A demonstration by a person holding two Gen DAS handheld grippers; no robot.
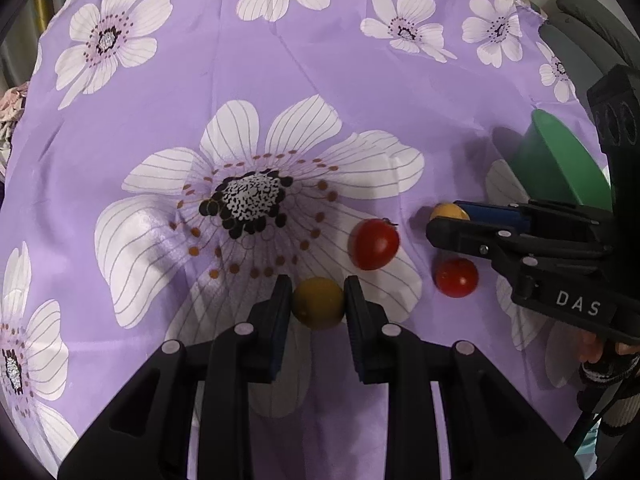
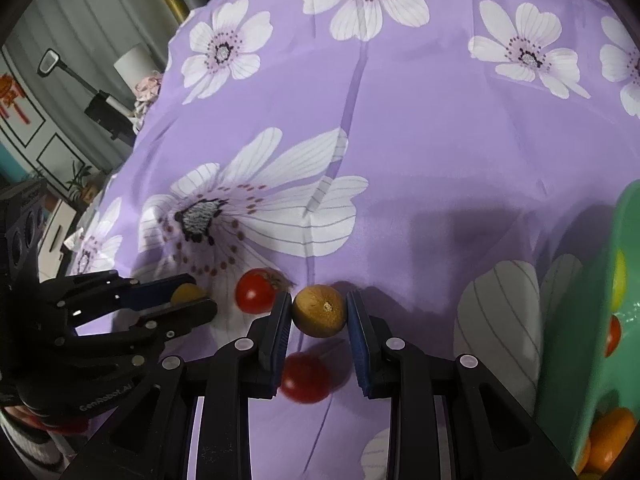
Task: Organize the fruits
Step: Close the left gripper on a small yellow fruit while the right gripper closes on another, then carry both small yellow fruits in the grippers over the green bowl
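Fruits lie on the purple flowered cloth point(image 1: 280, 72). The left hand-held gripper point(image 1: 319, 304) is clamped on a yellow fruit point(image 1: 319, 302); the right hand-held gripper point(image 2: 319, 312) is clamped on a brownish fruit point(image 2: 319, 310). Two red tomatoes point(image 1: 374, 244) lie between them, the green bowl point(image 2: 592, 320) near the cloth's right edge.

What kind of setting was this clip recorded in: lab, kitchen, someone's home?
Probably a home. The fruits lie on a purple cloth printed with white flowers, and behind it stand grey curtains, a red paper decoration on a panelled wall and a small potted plant.
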